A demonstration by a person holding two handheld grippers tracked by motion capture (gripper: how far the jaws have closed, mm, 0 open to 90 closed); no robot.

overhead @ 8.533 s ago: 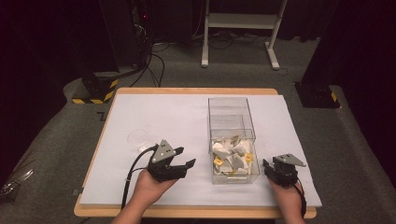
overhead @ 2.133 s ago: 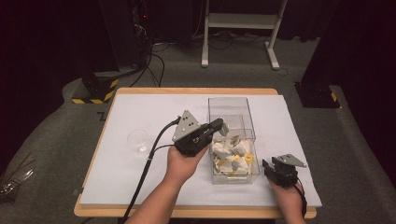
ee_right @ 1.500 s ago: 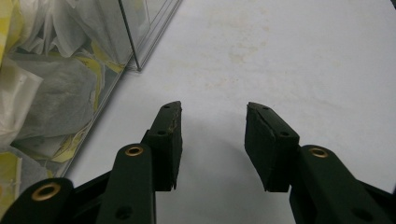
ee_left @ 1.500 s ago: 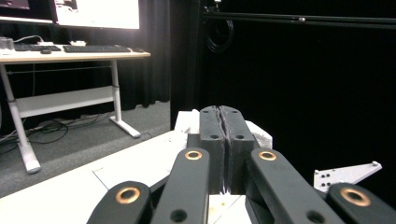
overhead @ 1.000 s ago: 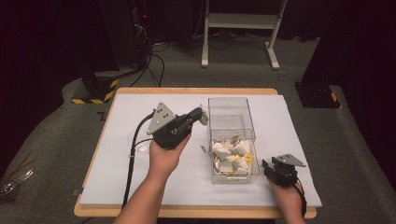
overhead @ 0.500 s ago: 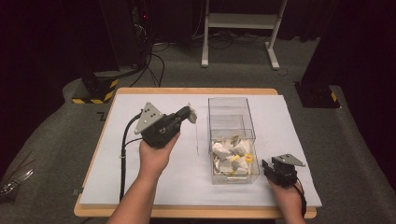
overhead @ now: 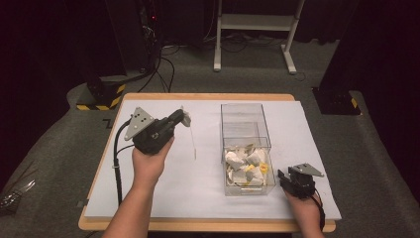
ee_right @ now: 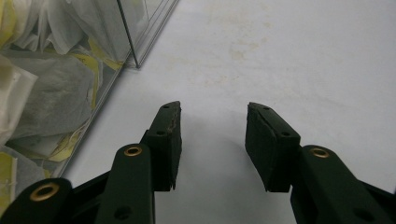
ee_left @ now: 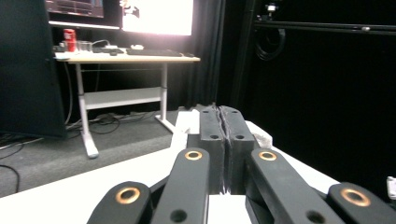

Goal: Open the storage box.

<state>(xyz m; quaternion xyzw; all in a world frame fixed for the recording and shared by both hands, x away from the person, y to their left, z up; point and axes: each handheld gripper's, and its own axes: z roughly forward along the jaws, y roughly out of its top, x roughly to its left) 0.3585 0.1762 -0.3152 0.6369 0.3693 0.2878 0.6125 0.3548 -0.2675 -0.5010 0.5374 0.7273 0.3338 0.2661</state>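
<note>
A clear plastic box [overhead: 244, 125] stands right of the table's middle, its near half heaped with white and yellow tea bags [overhead: 246, 167]. Left of the box and raised above the table, my left gripper [overhead: 182, 118] is shut on a white tea bag [overhead: 186, 116], and a thin string [overhead: 193, 144] hangs down from it. In the left gripper view the jaws [ee_left: 223, 112] are pressed together, with white paper [ee_left: 183, 128] showing behind them. My right gripper [overhead: 282, 175] rests on the table at the box's near right corner. It stands open, nothing between its fingers [ee_right: 212, 109], the box wall [ee_right: 128, 35] to its left.
A white sheet [overhead: 208, 191] covers the wooden table. A cable [overhead: 117, 163] trails from the left gripper toward the near left edge. Beyond the table lie grey floor, a white desk frame [overhead: 252, 22] and dark equipment with yellow-black tape [overhead: 101, 96].
My left gripper has carried the tea bag up out of the box and leftward, away from it. The right gripper has stayed where it was.
</note>
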